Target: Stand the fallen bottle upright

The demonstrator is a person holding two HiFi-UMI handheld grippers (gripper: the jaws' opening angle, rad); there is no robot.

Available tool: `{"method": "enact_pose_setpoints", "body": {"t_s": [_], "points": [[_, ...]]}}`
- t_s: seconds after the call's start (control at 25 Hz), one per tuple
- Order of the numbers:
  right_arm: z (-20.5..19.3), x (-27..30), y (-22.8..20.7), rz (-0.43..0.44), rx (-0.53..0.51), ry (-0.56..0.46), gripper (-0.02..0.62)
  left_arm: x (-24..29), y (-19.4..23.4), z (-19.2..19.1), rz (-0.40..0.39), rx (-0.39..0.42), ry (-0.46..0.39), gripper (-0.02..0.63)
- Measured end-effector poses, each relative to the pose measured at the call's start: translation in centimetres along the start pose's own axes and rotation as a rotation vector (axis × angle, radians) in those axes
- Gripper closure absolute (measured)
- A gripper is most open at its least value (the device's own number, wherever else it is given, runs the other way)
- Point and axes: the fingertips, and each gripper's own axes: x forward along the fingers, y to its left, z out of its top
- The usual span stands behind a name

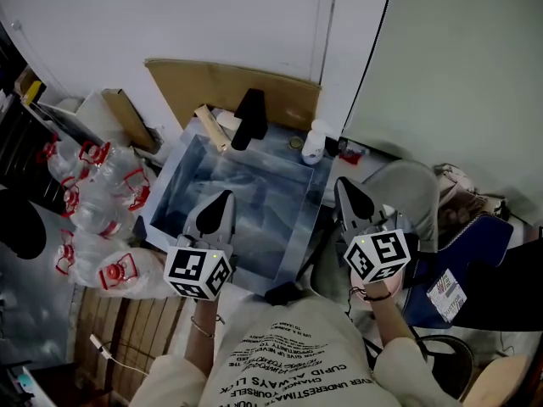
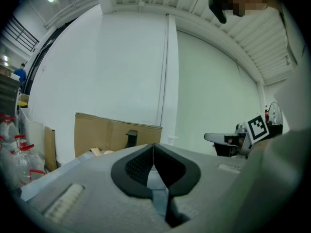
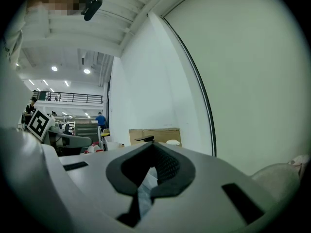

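A black bottle (image 1: pixel 249 119) stands upright at the far edge of the blue-grey table (image 1: pixel 254 227); the left gripper view shows this bottle (image 2: pixel 131 138) against the cardboard. A small white bottle (image 1: pixel 316 141) stands upright at the far right corner. My left gripper (image 1: pixel 224 197) hovers over the table's near left part, jaws shut and empty (image 2: pixel 153 145). My right gripper (image 1: pixel 340 184) is held just off the table's right edge, also shut with nothing in it (image 3: pixel 153 145). Both point level toward the far wall, well short of the bottles.
A brown cardboard sheet (image 1: pixel 229 87) leans on the white wall behind the table. A wooden block (image 1: pixel 212 126) lies at the far left corner. Several clear water jugs with red caps (image 1: pixel 97 193) crowd the floor at left. Bags and a grey cushion (image 1: pixel 416 197) sit at right.
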Motion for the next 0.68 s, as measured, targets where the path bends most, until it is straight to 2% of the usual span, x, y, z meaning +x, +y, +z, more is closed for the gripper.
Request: {"method": "enact_pose_setpoints", "body": {"t_s": [0.68], "points": [[-0.41, -1.03, -0.93, -0.027, 0.002, -0.012, 0.592, -0.52, -0.19, -0.72, 0.016, 0.005, 0.012, 0.581]]}}
